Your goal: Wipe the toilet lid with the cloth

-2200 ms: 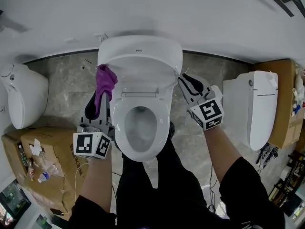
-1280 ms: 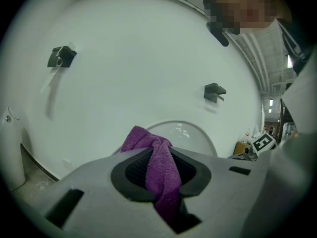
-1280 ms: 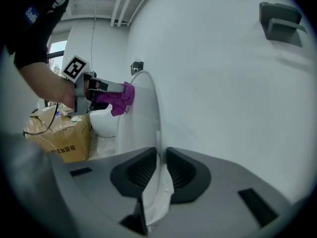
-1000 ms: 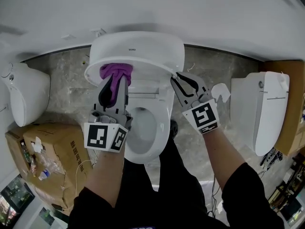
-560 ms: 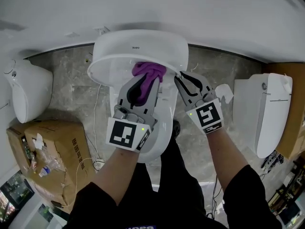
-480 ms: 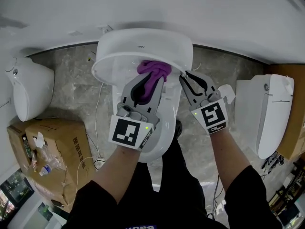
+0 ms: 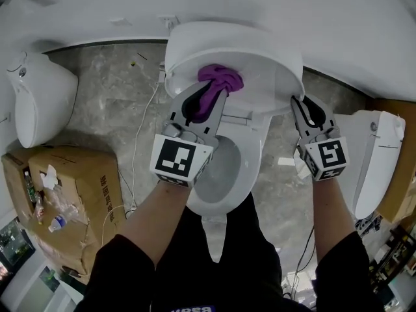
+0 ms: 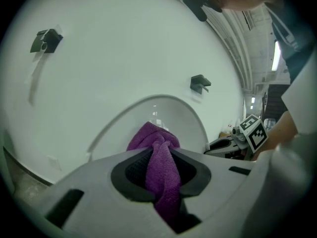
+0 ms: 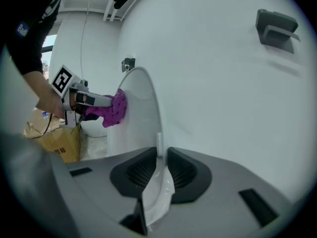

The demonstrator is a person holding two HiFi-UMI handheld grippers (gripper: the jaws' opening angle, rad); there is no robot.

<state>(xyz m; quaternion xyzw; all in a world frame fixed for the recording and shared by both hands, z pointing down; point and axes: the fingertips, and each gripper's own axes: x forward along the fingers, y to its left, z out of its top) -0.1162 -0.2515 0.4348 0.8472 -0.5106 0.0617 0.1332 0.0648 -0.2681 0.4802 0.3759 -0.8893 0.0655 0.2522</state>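
- Since half a second ago, both grippers have shifted right along the toilet lid. The right gripper has gone from near the hinge to the lid's right edge. The cloth has travelled further across the inner face.
- Toilet lid: raised over the seat, inner face toward the person. Wiping is under way, judged partly done.
- Right gripper: jaws closed on the lid's thin rim, steadying it.
- Left gripper: jaws pinched on the purple cloth.
- Risk: the rim hold looks shallow. Hard pressure from the wipe could slip it, and the lid would drop onto the seat.
- Cloth position: a strand runs down between the fingers. The bunched wad stands proud of their tips, pressed against the lid's inner face.
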